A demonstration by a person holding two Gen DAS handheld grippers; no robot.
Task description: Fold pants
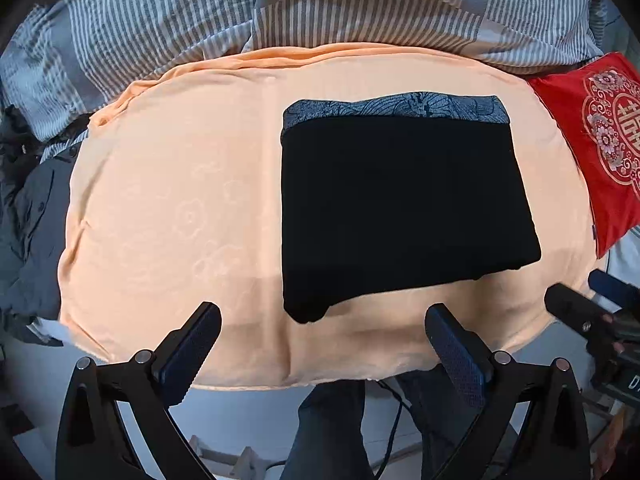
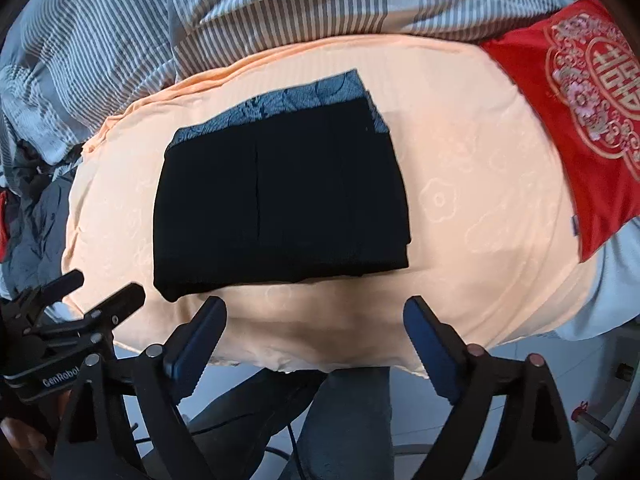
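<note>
The black pants (image 1: pixel 404 208) lie folded into a compact rectangle on the orange cloth (image 1: pixel 172 208), with a blue-grey patterned band along their far edge. They also show in the right wrist view (image 2: pixel 280 208). My left gripper (image 1: pixel 322 322) is open and empty, held just short of the pants' near edge. My right gripper (image 2: pixel 316 314) is open and empty, also just in front of the pants' near edge. Each gripper shows at the side of the other's view: the right one (image 1: pixel 592 312), the left one (image 2: pixel 92 300).
A striped grey-and-white duvet (image 1: pixel 320 4) lies bunched behind the orange cloth (image 2: pixel 480 208). A red embroidered cushion (image 1: pixel 600 148) sits at the right edge, also in the right wrist view (image 2: pixel 580 112). Dark clothes (image 1: pixel 28 220) are piled at the left. The person's legs (image 2: pixel 340 420) are below.
</note>
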